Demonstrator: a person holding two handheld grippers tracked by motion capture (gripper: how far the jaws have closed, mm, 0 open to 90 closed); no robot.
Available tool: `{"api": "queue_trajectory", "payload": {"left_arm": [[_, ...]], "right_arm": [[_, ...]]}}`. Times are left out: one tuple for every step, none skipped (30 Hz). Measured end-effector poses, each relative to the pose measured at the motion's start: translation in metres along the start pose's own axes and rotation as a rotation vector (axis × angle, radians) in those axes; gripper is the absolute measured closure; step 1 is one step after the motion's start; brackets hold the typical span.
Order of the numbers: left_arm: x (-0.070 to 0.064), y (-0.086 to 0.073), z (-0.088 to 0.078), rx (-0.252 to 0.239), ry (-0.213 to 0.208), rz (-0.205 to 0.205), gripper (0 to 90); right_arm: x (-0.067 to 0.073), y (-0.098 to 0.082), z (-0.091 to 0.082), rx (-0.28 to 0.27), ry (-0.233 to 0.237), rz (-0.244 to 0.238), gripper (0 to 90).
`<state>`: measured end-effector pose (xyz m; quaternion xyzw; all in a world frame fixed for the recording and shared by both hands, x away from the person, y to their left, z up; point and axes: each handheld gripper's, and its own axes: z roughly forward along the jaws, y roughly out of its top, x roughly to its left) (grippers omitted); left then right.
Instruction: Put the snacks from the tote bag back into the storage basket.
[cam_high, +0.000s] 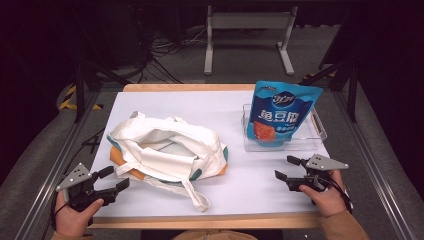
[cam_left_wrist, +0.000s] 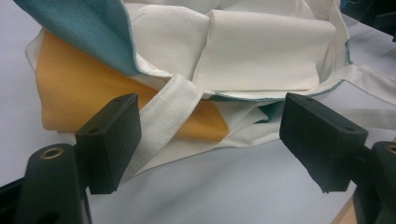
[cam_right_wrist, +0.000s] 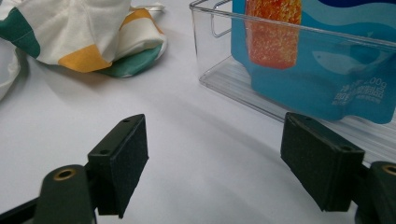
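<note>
Canvas tote bag (cam_high: 167, 152) is laid open-mouthed at table (cam_high: 250, 185) centre, likely for loading. Blue snack pouch (cam_high: 280, 117) is propped in clear bin (cam_high: 317, 135) right of it. Left gripper (cam_high: 111, 179) and right gripper (cam_high: 287, 168) are held near it, jaws spread, empty.

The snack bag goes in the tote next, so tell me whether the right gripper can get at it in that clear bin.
Probably yes. The right gripper is open, bare table lies between it and the clear bin, and the snack bag stands well above the rim.
</note>
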<state>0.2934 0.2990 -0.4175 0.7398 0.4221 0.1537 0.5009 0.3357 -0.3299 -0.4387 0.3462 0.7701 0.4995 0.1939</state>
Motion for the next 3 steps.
{"api": "queue_trajectory", "payload": {"left_arm": [[0.0001, 0.0, 0.0, 0.0, -0.001, 0.0, 21.3], [0.0001, -0.0001, 0.0, 0.0, -0.001, -0.001, 21.3], [0.0001, -0.0001, 0.0, 0.0, -0.001, -0.001, 21.3]], "right_arm": [[-0.0004, 0.0005, 0.0001, 0.004, 0.007, 0.002, 23.4], [-0.0005, 0.0007, 0.0, 0.008, 0.009, 0.005, 23.5], [-0.0005, 0.0007, 0.0, 0.008, 0.009, 0.005, 23.5]]}}
